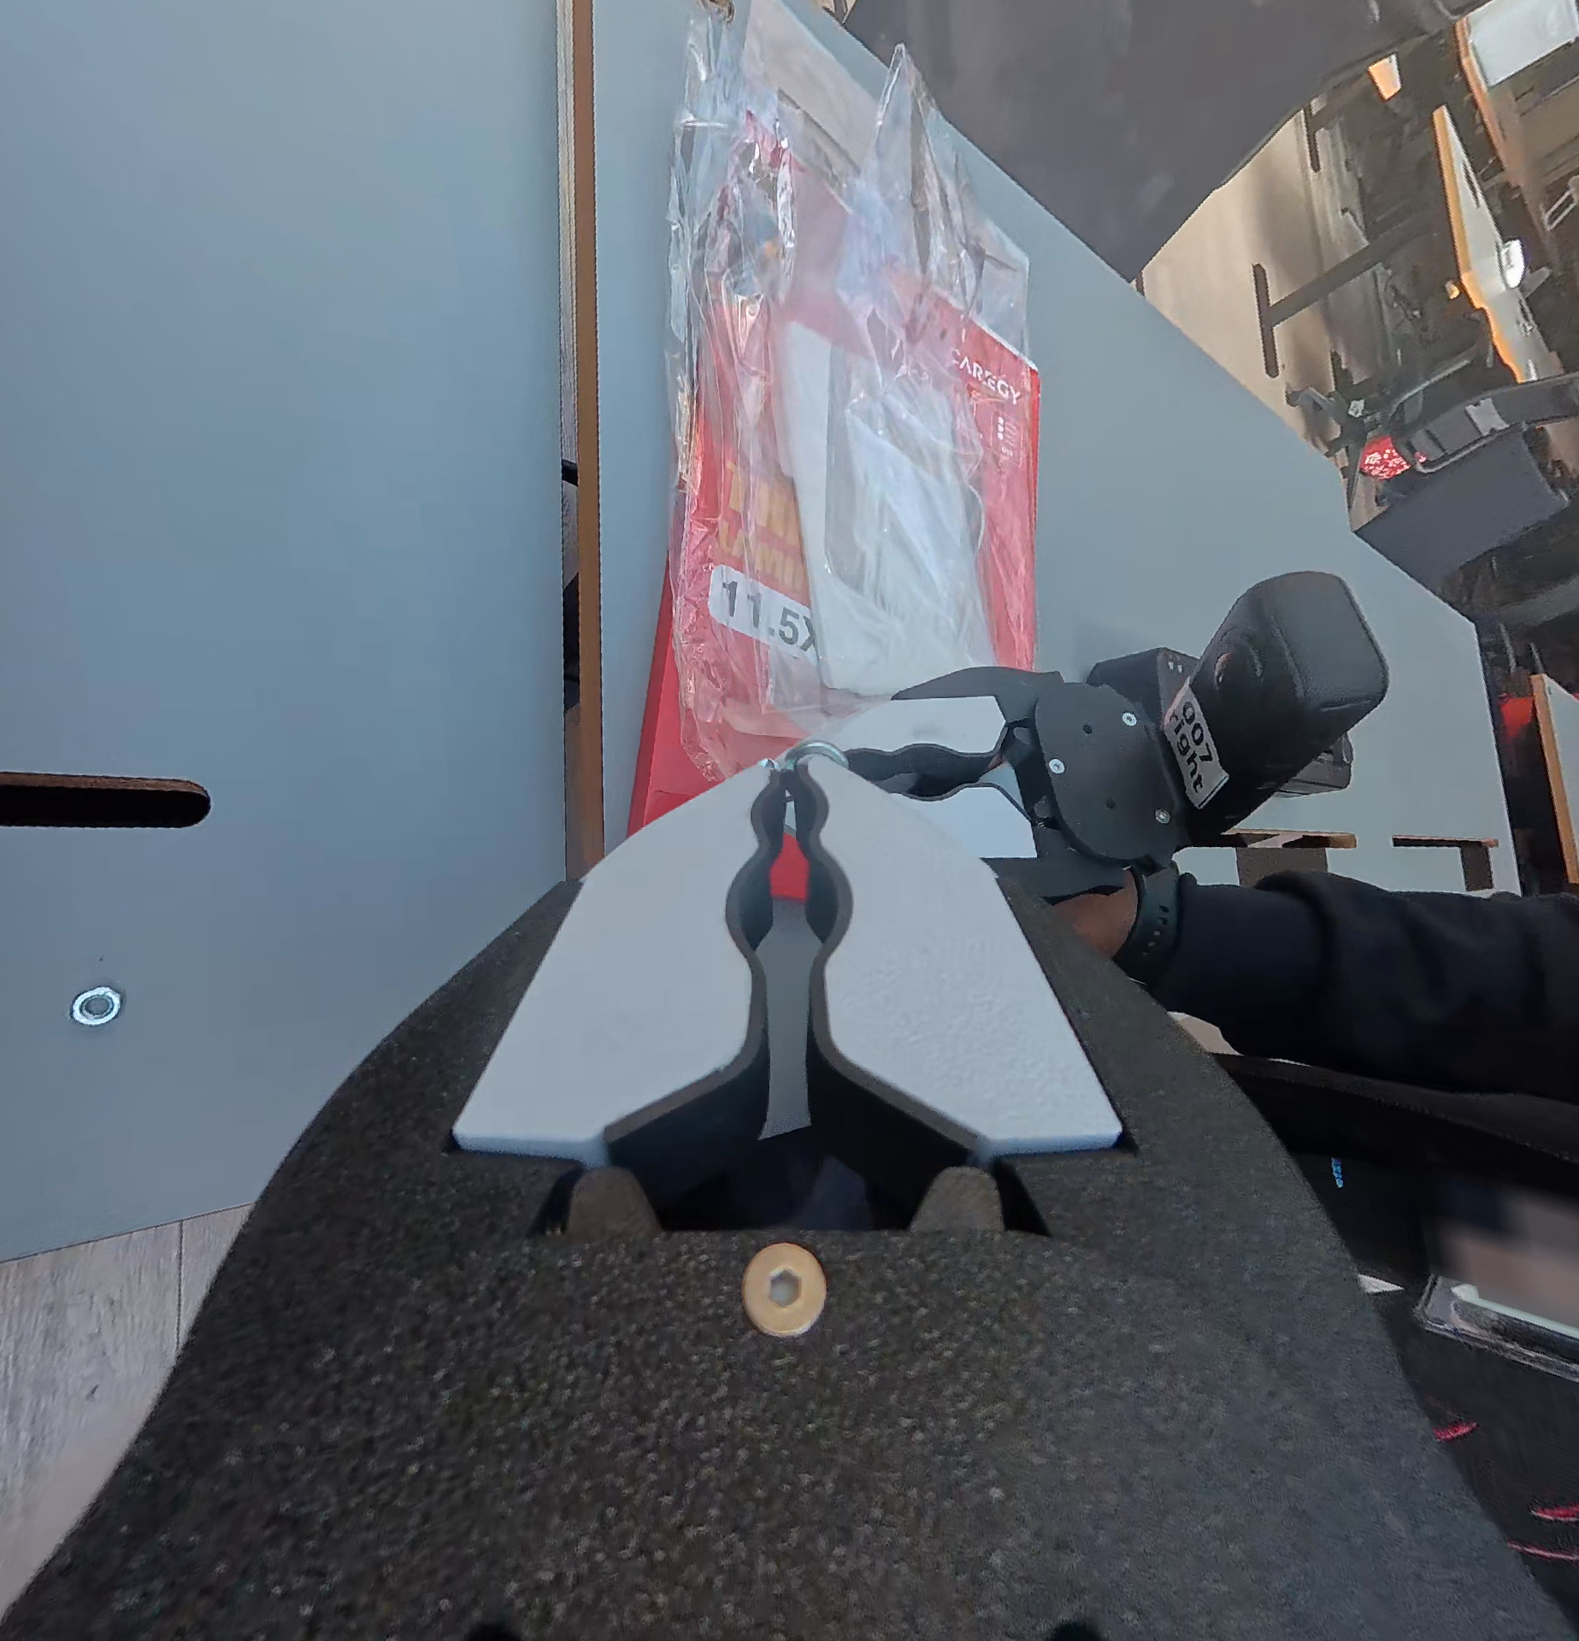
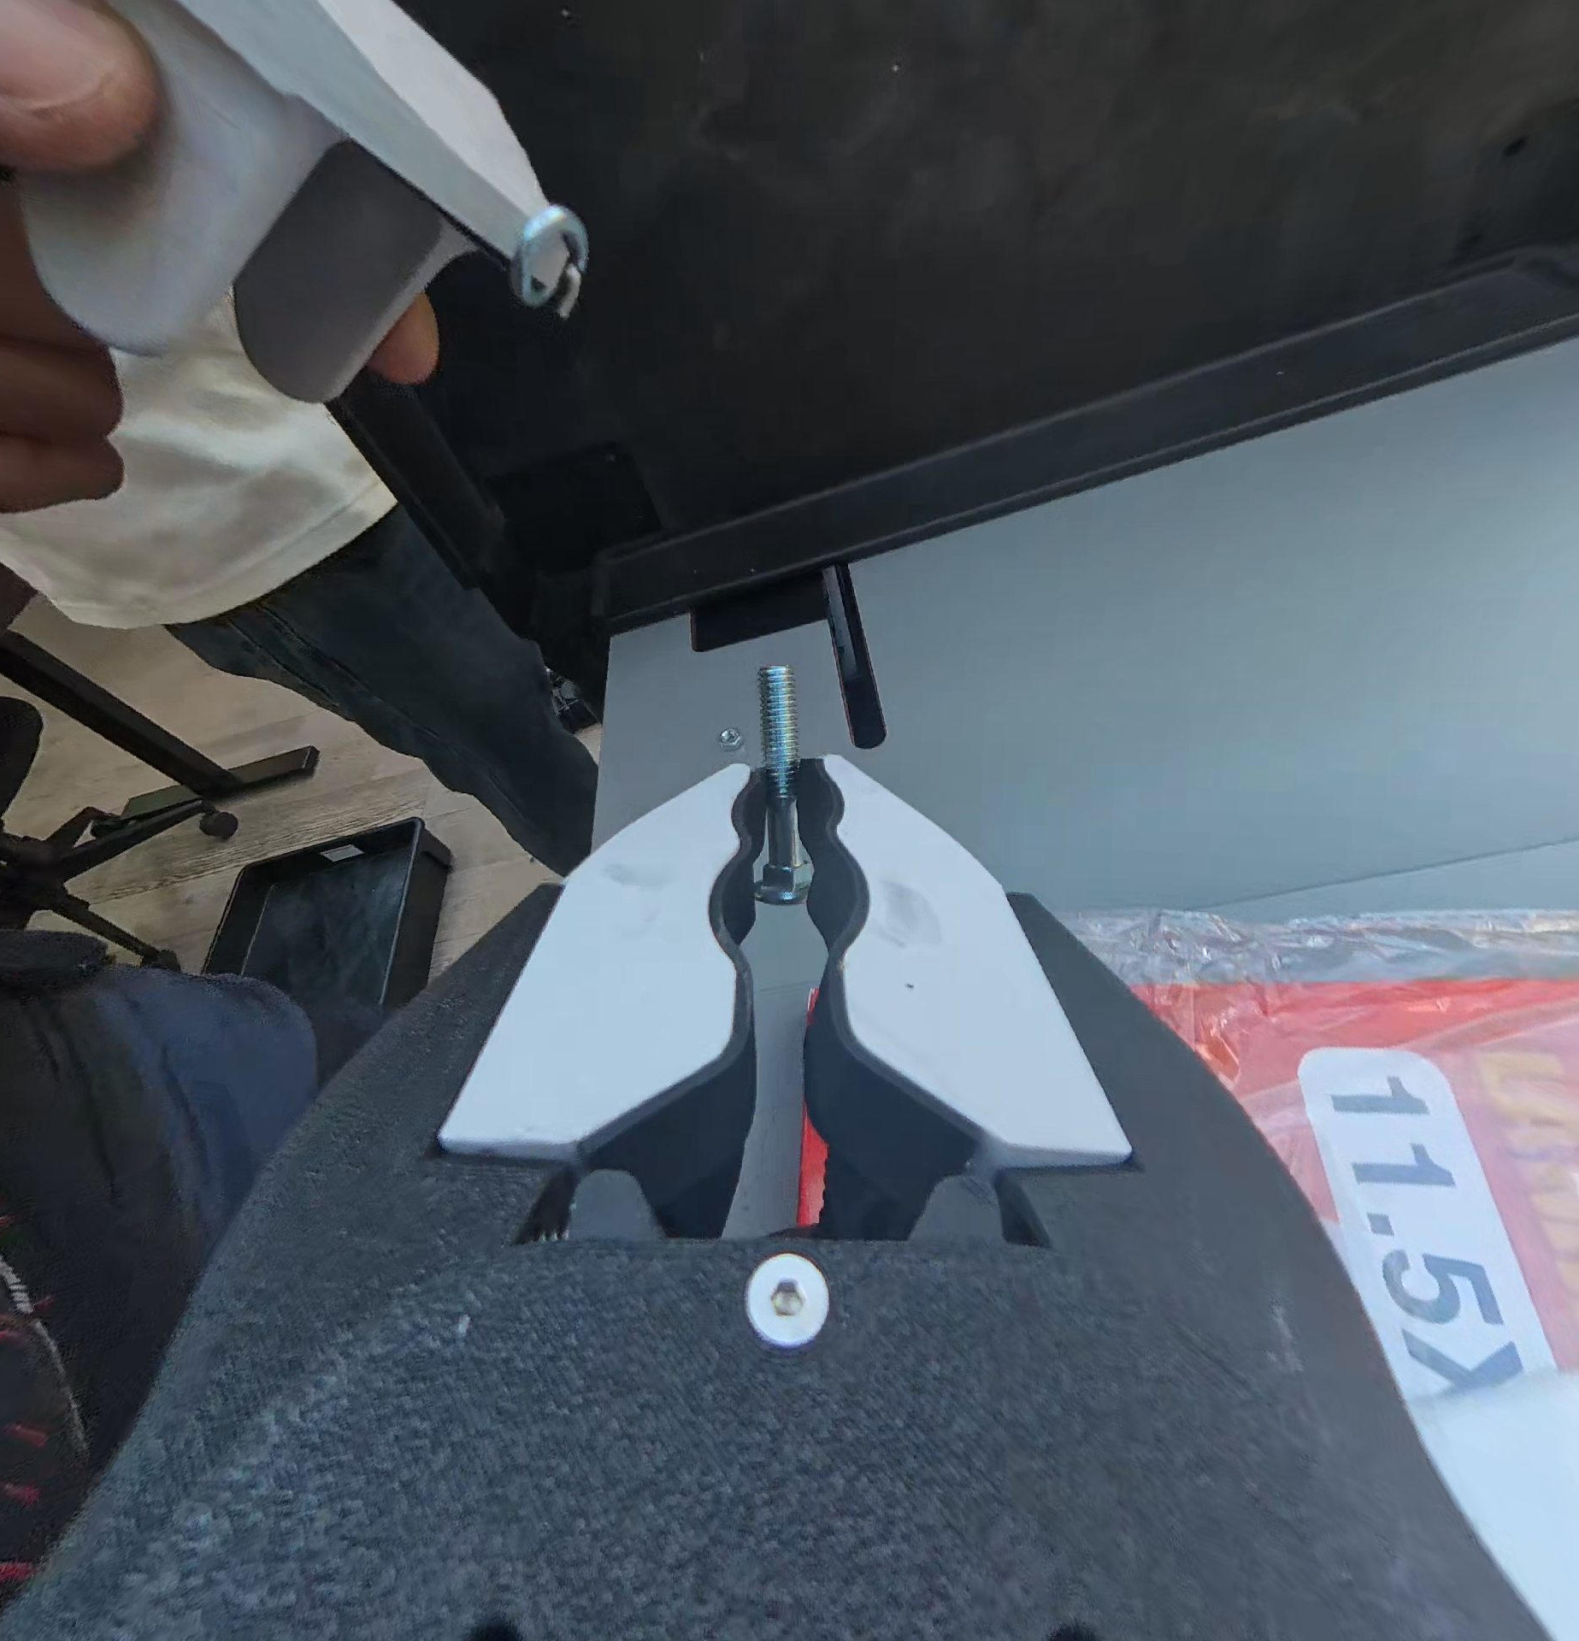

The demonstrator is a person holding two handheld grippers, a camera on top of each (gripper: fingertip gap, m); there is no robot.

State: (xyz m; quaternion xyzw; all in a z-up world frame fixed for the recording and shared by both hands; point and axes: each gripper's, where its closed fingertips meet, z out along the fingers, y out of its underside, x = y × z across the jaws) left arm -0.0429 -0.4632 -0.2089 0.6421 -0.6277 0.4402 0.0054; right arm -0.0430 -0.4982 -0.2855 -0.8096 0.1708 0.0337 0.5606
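Against the grey panel [image 1: 279, 444] with its dark slot [image 1: 84, 799] and small metal grommet [image 1: 95, 1007], toward the panel's left edge in the left wrist view, the left gripper [image 1: 790, 781] has its grey fingers drawn together at the tips on a small silver split lock washer [image 1: 808, 757]. The washer stands up above the fingertips, pinched by its lower edge. Behind it, a red-and-white package in crinkled clear plastic wrap [image 1: 857, 444] leans upright on a second grey panel [image 1: 1212, 497]. Farther right in that view the right gripper [image 1: 928, 737] points in toward the washer, held by a hand at the end of a black sleeve [image 1: 1389, 977]; what it grips is hidden here.

Only the right wrist view shows it: the right gripper's [image 2: 778, 781] fingers are nearly closed around a silver hex-head bolt [image 2: 777, 772], threaded end pointing out past the fingertips, hex head sitting back in the wavy gap between the pads. In the upper left of that view the left gripper [image 2: 537, 257] shows from the side with the washer [image 2: 550, 257] at its tip, well apart from the bolt. A black tray [image 2: 324, 906] lies on the wood-look floor [image 2: 190, 728] at left, and the wrapped package [image 2: 1389, 1110] lies at the lower right.
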